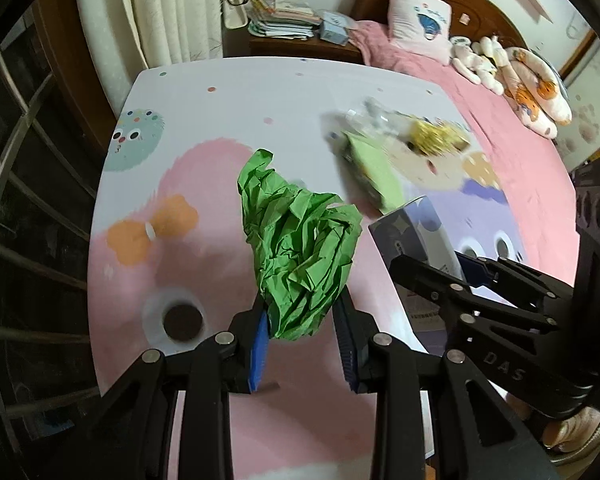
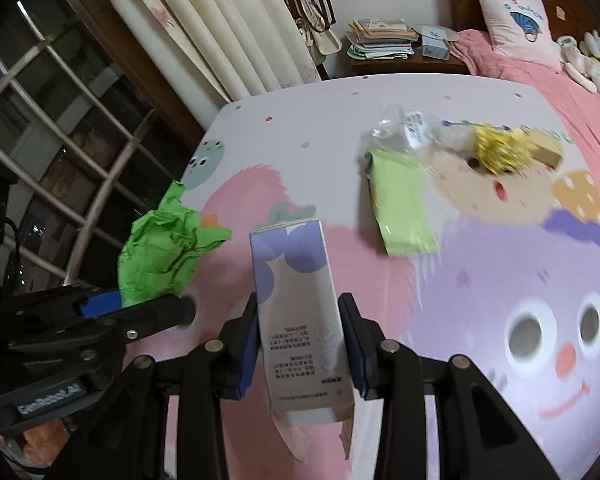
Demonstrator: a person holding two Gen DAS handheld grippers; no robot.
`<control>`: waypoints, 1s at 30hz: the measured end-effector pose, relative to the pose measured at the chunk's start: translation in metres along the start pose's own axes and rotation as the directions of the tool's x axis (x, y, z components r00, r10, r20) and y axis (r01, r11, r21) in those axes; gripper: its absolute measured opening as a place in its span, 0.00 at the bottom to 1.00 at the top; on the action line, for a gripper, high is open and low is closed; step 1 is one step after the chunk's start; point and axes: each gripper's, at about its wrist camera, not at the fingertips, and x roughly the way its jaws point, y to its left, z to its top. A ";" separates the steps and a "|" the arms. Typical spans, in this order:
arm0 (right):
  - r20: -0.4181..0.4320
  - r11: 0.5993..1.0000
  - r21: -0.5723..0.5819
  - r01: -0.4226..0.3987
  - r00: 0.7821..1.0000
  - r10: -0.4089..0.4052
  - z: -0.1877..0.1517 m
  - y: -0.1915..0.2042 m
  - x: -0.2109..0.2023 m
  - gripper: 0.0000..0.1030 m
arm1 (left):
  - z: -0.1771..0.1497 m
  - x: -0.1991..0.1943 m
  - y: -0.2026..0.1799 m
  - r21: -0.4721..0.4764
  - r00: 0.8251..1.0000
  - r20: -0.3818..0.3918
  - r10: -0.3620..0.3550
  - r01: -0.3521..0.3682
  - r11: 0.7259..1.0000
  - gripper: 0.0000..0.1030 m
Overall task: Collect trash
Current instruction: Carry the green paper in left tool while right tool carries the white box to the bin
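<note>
Green crumpled paper [image 1: 300, 256] fills the left tool [image 1: 302, 344], whose blue-padded fingers are pinched on the lower end of the wad, most of it sticking out loose beyond the tips. Just beside it, the right tool [image 2: 302, 344] is clamped on a pale carton with a blue-purple print [image 2: 300, 312], gripped across its sides, the open bottom flap hanging toward the camera. Both pieces are held up over the table [image 1: 228, 96] (its top is a cartoon-printed sheet) rather than resting on it.

Further out on that table, untouched, lie a light green packet [image 2: 402, 204], a clear plastic wrapper [image 2: 408, 130] and a yellow shredded bundle [image 2: 496, 152] against a small tan box [image 2: 546, 148]. No bin shows in either view.

The risks, as I judge them: the springy paper could slip free if the grip eases, the thin carton could buckle or pivot under a hard squeeze, and the two tools sit near enough to knock together during the carry.
</note>
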 end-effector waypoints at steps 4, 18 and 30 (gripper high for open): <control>0.019 1.000 0.003 -0.019 1.000 0.019 -0.041 -0.006 -0.041 0.37 | -0.042 -0.023 -0.033 0.025 1.000 0.017 0.008 -0.008 1.000 0.28; 0.010 1.000 -0.008 -0.007 1.000 0.007 -0.188 -0.035 -0.145 0.37 | -0.193 -0.085 -0.126 0.061 0.999 0.053 -0.004 0.001 0.998 0.28; -0.150 0.997 0.081 -0.002 0.989 0.015 -0.298 -0.067 -0.116 0.37 | -0.292 -0.044 -0.159 0.134 0.993 -0.111 0.031 -0.015 0.991 0.28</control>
